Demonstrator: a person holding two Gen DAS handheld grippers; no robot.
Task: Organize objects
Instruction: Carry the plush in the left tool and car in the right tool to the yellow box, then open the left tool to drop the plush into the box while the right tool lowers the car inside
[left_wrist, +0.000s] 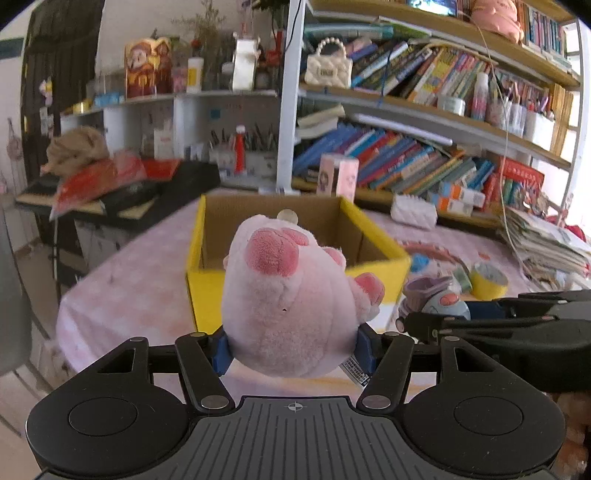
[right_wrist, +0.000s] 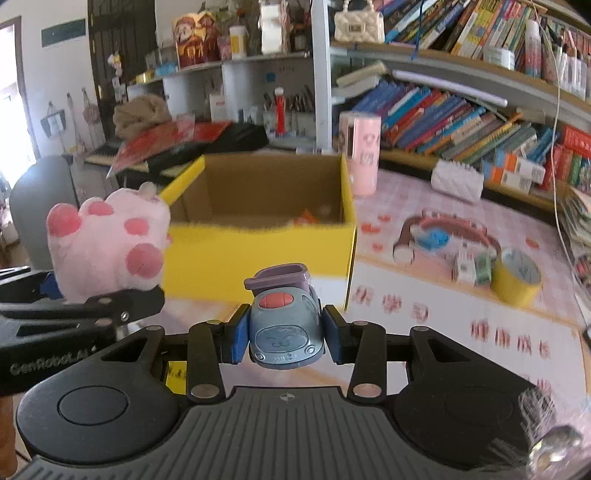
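My left gripper (left_wrist: 293, 345) is shut on a pink plush toy (left_wrist: 291, 295) with pink paw pads, held in the air in front of the open yellow cardboard box (left_wrist: 207, 284). The plush also shows at the left of the right wrist view (right_wrist: 107, 247). My right gripper (right_wrist: 284, 334) is shut on a small blue-grey toy car (right_wrist: 284, 332) with a purple top, held just short of the yellow box (right_wrist: 258, 254). The car and right gripper show at the right of the left wrist view (left_wrist: 436, 299). Small orange items lie inside the box.
A yellow tape roll (right_wrist: 517, 277), small toys on a pink mat and a white quilted pouch (right_wrist: 458, 179) lie on the table to the right. A pink carton (right_wrist: 360, 155) stands behind the box. Bookshelves (right_wrist: 461, 118) line the back. A cluttered desk stands at the left.
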